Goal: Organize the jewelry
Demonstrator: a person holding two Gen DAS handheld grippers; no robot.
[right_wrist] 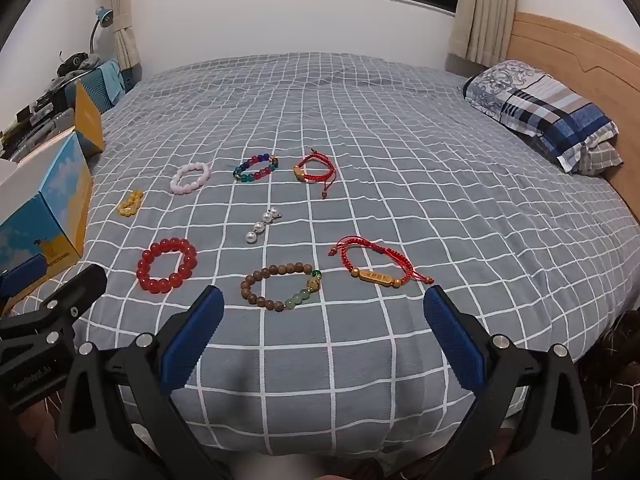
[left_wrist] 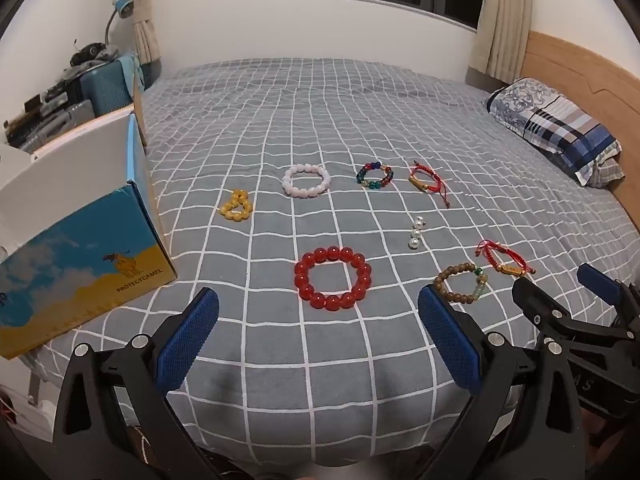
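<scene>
Nearest the cameras, the left tongs (left_wrist: pixel 318 336) and the right tongs (right_wrist: pixel 322 334) both hang over the near edge of the bed (right_wrist: pixel 360 360), spread as wide as they go, with nothing between their blue pads. The jewelry lies loose on the grey checked cover, no piece touching another. Just beyond the left tongs is the red bead bracelet (left_wrist: pixel 333 279); just beyond the right tongs are the brown wooden bead bracelet (right_wrist: pixel 281 285) and, to its right, a red cord bracelet with a gold bar (right_wrist: pixel 376 265). A short string of pearls (right_wrist: pixel 261 225) lies a little further on, between the two rows. The far row runs left to right: a small yellow bead bracelet (left_wrist: pixel 237 205), a white bead bracelet (left_wrist: pixel 306 181), a multicoloured bead bracelet (left_wrist: pixel 375 175) and a second red cord bracelet (left_wrist: pixel 428 180). At the bed's left edge stands an open blue and yellow cardboard box (left_wrist: pixel 84 264). A patterned pillow (right_wrist: pixel 548 114) rests far right against the wooden headboard (right_wrist: pixel 568 48)
</scene>
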